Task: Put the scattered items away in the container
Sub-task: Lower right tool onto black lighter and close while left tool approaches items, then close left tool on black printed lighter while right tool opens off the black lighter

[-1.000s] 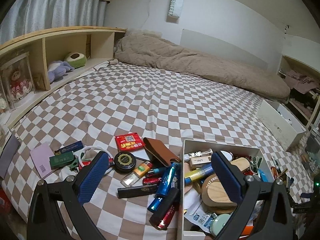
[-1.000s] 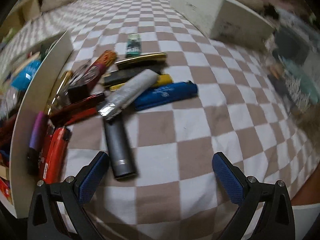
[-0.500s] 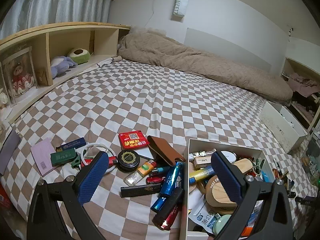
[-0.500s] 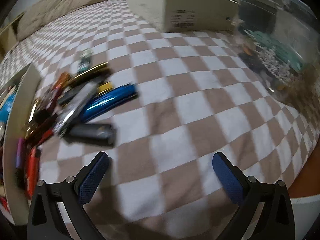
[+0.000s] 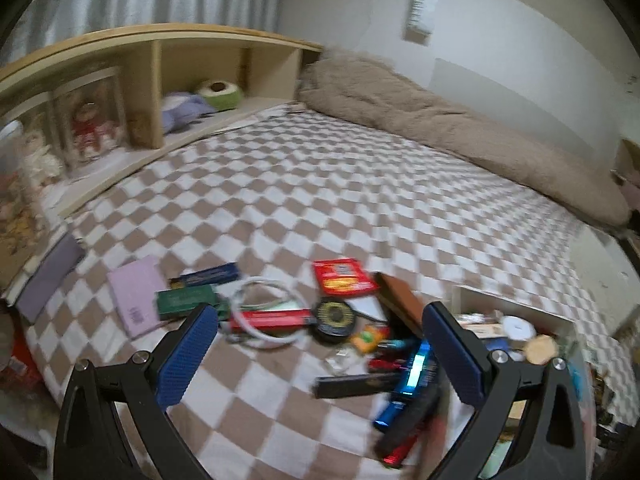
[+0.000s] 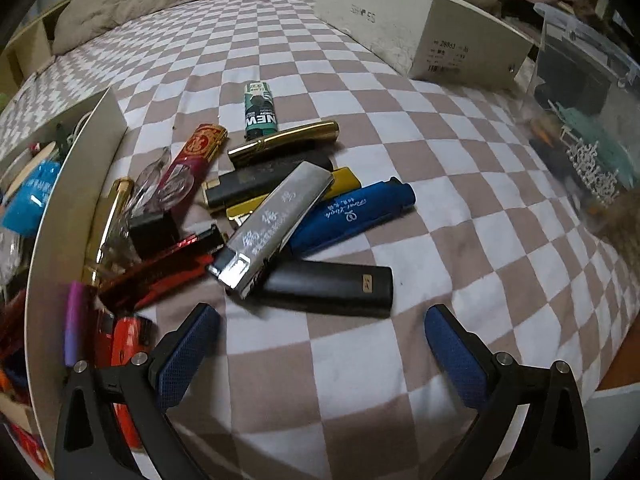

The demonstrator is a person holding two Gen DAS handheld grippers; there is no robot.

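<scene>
Left gripper (image 5: pixel 320 354): hanging over the checked bedspread (image 5: pixel 320 208), jaws spread wide, nothing between them.

Right gripper (image 6: pixel 322 354): also spread wide and holding nothing, hovering just short of a heap of lighters.

Box (image 6: pixel 60 216), white card, open top: sitting on the bedspread between two scatters of small items. Lying inside, as far as the right view is showing, a light-blue packet (image 6: pixel 30 196) and other pieces too blurred to name. The left view is showing the same box (image 5: pixel 516 306) holding a round white piece (image 5: pixel 518 326) and a pale wooden disc (image 5: pixel 542 350); the rest is smeared.

Heap beside the box's outer wall, right view:
- black lighter (image 6: pixel 332 286), lying nearest the gripper
- silver lighter (image 6: pixel 272 232), resting across the black one
- blue lighter (image 6: pixel 352 216), partly under the silver one
- yellow lighter (image 6: pixel 344 180), mostly covered
- gold tube (image 6: pixel 284 140)
- green lighter (image 6: pixel 260 110), lying apart at the far edge
- red lighter (image 6: pixel 168 268), touching the box wall

Scatter on the box's other side, left view:
- red packet (image 5: pixel 342 276)
- brown case (image 5: pixel 400 308)
- round black tin (image 5: pixel 334 316)
- white cable loop (image 5: pixel 262 312)
- green box (image 5: pixel 186 300)
- pink card (image 5: pixel 136 296)
- blue lighter (image 5: pixel 404 388), close to the box

Second white box (image 6: pixel 420 28): standing well apart at the bed's far side, contents not showing.
</scene>
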